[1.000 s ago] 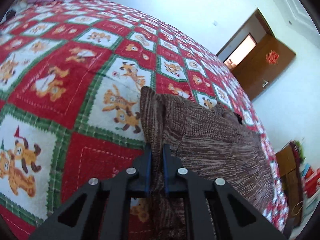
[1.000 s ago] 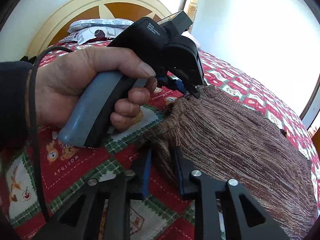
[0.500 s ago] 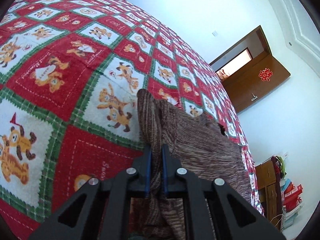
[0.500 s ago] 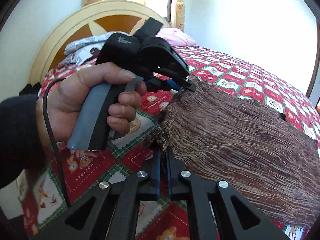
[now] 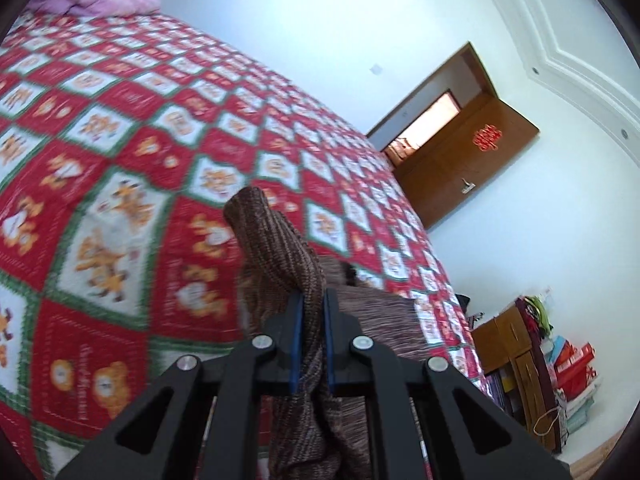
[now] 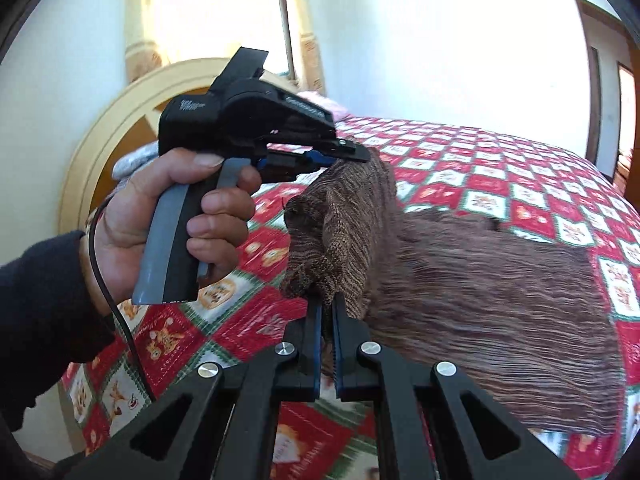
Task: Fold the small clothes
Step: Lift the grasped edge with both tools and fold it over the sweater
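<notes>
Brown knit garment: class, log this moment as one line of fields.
stage: lifting edge | left gripper: shut on brown knit garment | right gripper: shut on garment | surface: bedspread

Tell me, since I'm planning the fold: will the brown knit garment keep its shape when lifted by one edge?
Probably not. The brown knit garment bunches and droops between the left gripper and right gripper, so it looks floppy. Its ribbed knit seems grippy, unlikely to slip.

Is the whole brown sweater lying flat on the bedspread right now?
No. Both the left hand-held gripper and right hand-held gripper pinch one edge of the brown sweater, raised off the bedspread.
</notes>
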Tool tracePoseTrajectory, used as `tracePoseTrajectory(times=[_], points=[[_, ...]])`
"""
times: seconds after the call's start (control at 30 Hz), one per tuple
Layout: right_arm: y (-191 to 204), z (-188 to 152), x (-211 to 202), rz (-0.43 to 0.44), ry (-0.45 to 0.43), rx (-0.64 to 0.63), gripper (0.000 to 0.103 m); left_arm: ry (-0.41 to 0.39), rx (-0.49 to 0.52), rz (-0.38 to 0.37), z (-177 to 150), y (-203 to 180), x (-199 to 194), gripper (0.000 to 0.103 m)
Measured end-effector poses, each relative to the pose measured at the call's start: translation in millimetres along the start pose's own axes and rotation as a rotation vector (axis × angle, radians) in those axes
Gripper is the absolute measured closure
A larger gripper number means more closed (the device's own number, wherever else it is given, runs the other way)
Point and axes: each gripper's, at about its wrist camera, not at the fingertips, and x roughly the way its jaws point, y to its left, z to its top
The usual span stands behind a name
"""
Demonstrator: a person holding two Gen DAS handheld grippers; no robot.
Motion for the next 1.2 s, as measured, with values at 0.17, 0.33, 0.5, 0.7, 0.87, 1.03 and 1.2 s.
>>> tracePoseTrajectory(times=[0.17,0.33,0.5,0.7,0.87,1.03,1.2], points=[[-32,3,-21,-0.022,-0.029,0.065,0.1,0.007,0.051,-0.027,3,-34,15,0.093],[-41,0,-18,-0.038,-0.029,0.122,0.1,0.026,0.086,-0.048,3,-63,36,0.093],[-49,-6,-22,-0.062,-0.036,0.17,0.1,0.051,0.113,-0.079,0,-88,57,0.093],[-76,-19,-32,-0.082,-0.014,0.238,0.1,0.091,0.143,-0.086,-9,-114,83,0.093],[-105,-34,-42,-0.105,0.016,0.312,0.1,0.124,0.173,-0.085,-17,-130,102,0.093],[-128,-48,-47,-0.12,0.044,0.371,0.1,0.171,0.195,-0.077,-28,-147,129,0.093],[-153,-67,-49,-0.123,0.082,0.47,0.1,0.223,0.238,-0.054,-41,-164,156,0.093]])
